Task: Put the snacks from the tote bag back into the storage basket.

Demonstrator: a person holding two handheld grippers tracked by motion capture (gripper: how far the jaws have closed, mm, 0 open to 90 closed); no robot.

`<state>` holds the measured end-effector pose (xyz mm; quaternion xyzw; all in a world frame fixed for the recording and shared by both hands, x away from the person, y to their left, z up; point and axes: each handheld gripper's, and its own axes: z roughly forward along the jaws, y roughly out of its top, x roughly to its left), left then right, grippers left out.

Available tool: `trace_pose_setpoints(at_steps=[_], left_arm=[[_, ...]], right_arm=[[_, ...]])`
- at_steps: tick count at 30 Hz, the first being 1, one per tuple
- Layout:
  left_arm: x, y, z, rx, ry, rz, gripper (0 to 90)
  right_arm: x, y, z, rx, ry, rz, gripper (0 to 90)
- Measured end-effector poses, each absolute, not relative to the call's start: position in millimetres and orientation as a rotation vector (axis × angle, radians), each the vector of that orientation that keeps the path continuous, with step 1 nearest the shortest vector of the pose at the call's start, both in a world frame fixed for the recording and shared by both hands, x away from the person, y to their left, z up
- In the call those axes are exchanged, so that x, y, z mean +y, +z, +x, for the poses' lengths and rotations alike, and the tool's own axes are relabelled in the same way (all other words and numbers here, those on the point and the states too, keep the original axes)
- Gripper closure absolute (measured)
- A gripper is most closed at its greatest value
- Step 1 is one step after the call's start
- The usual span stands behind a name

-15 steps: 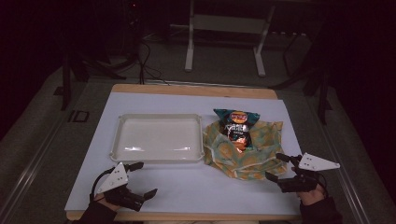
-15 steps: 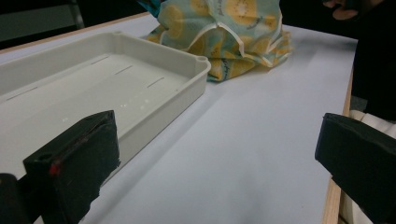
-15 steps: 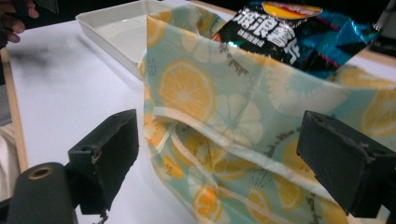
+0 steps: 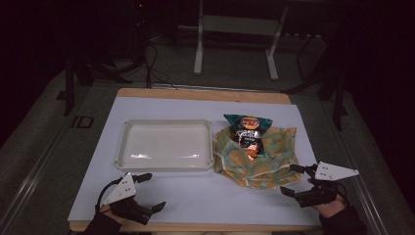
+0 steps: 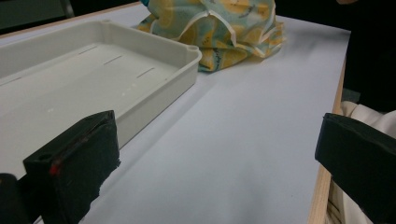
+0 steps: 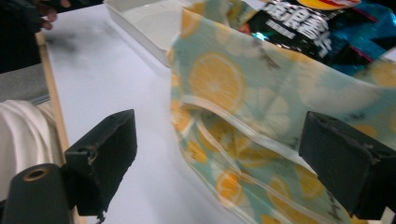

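Counting what sits on the white-topped bench with its wooden edge gives three things: one shallow, cream-white rectangular plastic tray, one crumpled cloth printed with yellow lemon slices on pale teal, and one glossy black-and-teal snack bag.

In the high view the tray lies left of centre, the cloth just right of it with its edge against the tray's right rim, and the snack bag rests on top of the cloth, toward its upper part.

There are two claws, one in each of the person's hands, both coming in from the bottom of that frame. The left claw is at the lower left, below the tray's near corner and apart from it; its two black jaws stand spread with nothing between them (its own view has bare white surface between them, the tray at upper left and the cloth at top centre). The right claw is at the lower right, its jaws spread wide on either side of the cloth's lower right edge; in the right gripper view the cloth lies between the jaws, not pressed by them, with the snack bag at the upper right.
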<state>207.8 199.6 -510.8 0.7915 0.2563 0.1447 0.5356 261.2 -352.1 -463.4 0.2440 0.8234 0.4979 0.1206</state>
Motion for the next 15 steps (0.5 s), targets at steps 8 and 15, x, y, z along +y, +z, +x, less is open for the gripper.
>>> trace_pose_setpoints(at_steps=[8, 15], left_arm=[[197.2, -510.0, 207.8, 0.595, 0.342, 1.890, 0.3], [196.2, -509.7, 208.4, 0.590, 0.343, 1.886, 0.3]], right_arm=[[-344.3, -449.6, 262.0, 2.403, 1.466, 0.653, 11.3], [-340.2, -426.1, 268.9, 2.345, 1.469, 0.609, 11.8]])
